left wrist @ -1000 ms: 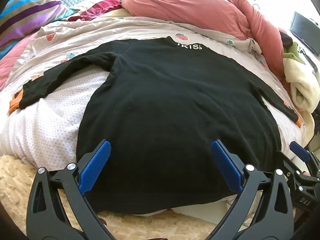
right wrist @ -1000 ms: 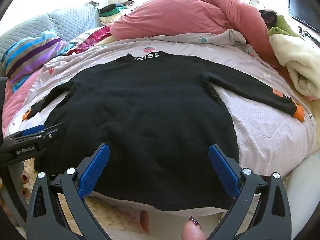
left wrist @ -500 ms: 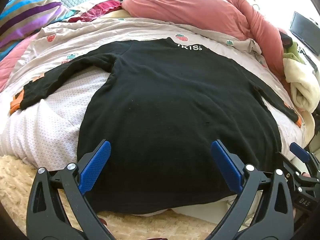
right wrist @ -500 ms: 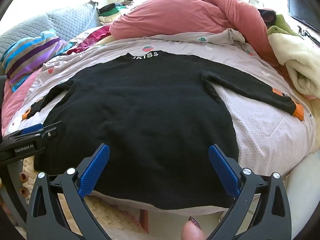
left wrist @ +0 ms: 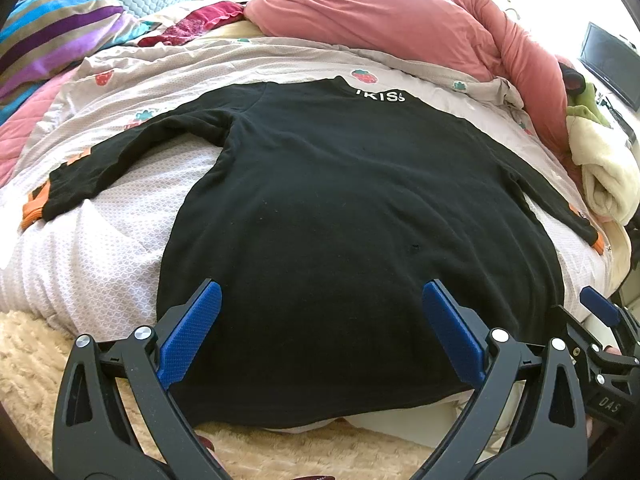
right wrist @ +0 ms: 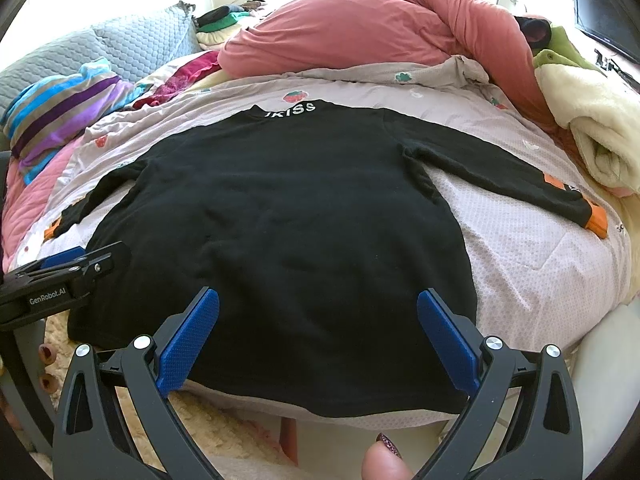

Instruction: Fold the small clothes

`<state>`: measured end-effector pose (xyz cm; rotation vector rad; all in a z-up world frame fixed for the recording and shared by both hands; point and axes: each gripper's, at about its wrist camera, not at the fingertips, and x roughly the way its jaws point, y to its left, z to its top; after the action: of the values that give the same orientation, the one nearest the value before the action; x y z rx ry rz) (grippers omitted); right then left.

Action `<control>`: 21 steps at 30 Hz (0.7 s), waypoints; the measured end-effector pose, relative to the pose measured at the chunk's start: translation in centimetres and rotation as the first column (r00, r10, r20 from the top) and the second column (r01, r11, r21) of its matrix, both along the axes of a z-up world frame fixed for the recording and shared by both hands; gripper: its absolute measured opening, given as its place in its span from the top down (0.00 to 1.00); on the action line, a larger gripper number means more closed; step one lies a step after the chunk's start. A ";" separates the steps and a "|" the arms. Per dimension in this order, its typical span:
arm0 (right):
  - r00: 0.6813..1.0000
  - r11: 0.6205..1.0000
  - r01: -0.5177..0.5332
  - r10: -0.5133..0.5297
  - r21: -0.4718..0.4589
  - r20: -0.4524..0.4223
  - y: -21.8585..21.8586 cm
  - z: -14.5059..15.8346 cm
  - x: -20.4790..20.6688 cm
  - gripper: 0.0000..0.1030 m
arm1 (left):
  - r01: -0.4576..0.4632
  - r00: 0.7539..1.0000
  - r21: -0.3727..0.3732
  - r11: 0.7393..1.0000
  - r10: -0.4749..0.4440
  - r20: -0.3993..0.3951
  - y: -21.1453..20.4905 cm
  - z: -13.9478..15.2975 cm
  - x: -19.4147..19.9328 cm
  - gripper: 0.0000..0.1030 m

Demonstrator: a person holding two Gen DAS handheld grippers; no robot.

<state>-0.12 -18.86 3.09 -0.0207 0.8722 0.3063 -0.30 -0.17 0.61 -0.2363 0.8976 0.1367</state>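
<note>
A black long-sleeved top [left wrist: 340, 220] lies spread flat on a bed, filling the middle of both frames, hem toward the cameras and collar away. White letters on the collar read "UKISS" in the right wrist view, where the first letter is partly lost in the fold; in the left wrist view only "KISS" comes through clearly. Each sleeve ends in an orange cuff [right wrist: 596, 220], and beside the right-frame cuff sits a small patch with print too small to read. The top rests on a pale quilt [left wrist: 100, 240] printed with strawberries. The left claw [left wrist: 318, 322] hovers at the lower edge over the hem with its blue pads spread wide and nothing between them; the right claw [right wrist: 318, 326] is likewise wide apart and empty over the hem. At the left edge of the right wrist view the other tool's body carries the label "GenRobot.AI", and at the lower right of the left wrist view a black part reads "DAS". A fingertip with dark glittery polish [right wrist: 386, 460] pokes in at the bottom, cut off by the frame. A pink duvet [right wrist: 360, 28] is heaped at the top, a striped pillow [left wrist: 52, 36] at the upper left, and a cream blanket [right wrist: 592, 120] at the right edge. A dark screen [left wrist: 610, 64] at the upper right is cropped.
</note>
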 end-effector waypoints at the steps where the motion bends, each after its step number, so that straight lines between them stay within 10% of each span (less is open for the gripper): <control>1: 1.000 1.000 0.000 0.000 -0.001 0.000 0.0 0.0 0.0 0.04 | 0.000 1.000 0.000 1.000 0.000 0.000 0.0 0.0 0.0 0.08; 21: 1.000 1.000 -0.004 0.004 -0.002 0.001 0.3 0.1 -0.1 0.04 | -0.002 1.000 0.012 1.000 0.002 0.004 0.1 0.4 0.1 0.08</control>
<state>-0.18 -18.60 3.18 -0.0239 0.8715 0.3089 -0.25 -0.05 1.01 -0.2260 0.8919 0.1429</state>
